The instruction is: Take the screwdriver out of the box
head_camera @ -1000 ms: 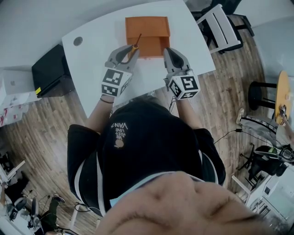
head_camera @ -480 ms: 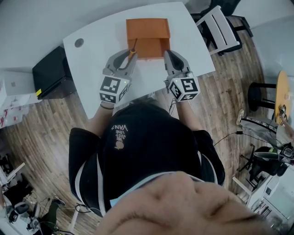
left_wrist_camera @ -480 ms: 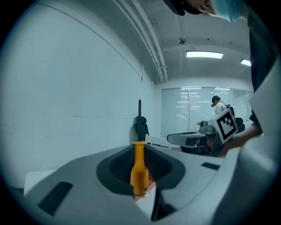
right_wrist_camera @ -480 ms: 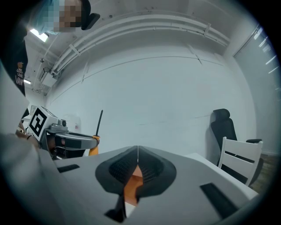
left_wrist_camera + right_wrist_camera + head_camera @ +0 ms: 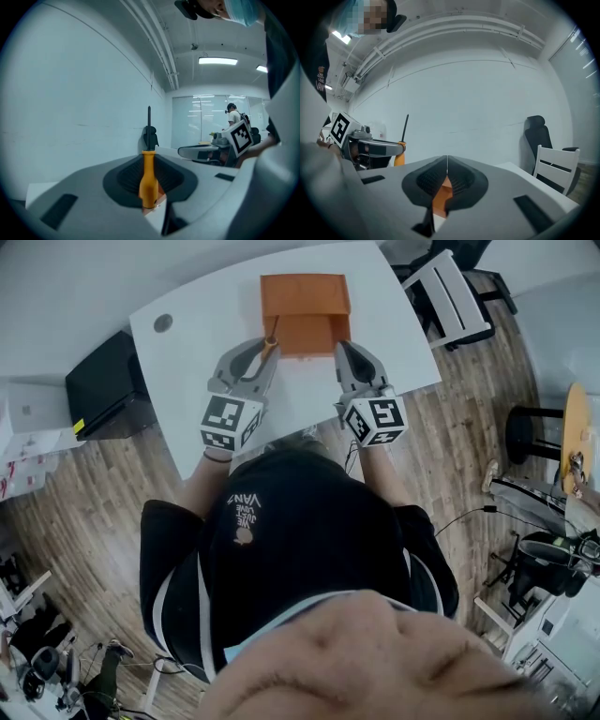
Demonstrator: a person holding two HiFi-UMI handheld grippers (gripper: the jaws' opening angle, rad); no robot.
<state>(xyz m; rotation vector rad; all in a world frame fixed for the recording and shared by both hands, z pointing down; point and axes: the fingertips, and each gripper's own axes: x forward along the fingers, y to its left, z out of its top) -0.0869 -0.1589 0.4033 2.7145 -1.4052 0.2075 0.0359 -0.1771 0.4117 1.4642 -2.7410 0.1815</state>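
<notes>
Clamping with the left hand-held gripper (image 5: 263, 349), jaws partly closed on the orange handle of the screwdriver (image 5: 148, 176), dark shaft pointing up. Probably light and stiff, with smooth plastic apt to pivot between the pads; best taken mid-handle, as here. Holding the right hand-held gripper (image 5: 446, 164) with jaws together and nothing between them, tips by the near right corner of the orange box (image 5: 305, 306). Sitting in the left grip at the box's near left corner, over the white counter (image 5: 206, 315).

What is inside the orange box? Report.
The box's open near half shows only bare orange floor. The far half lies under a flat panel, contents hidden. The screwdriver stands clamped in the left gripper.
</notes>
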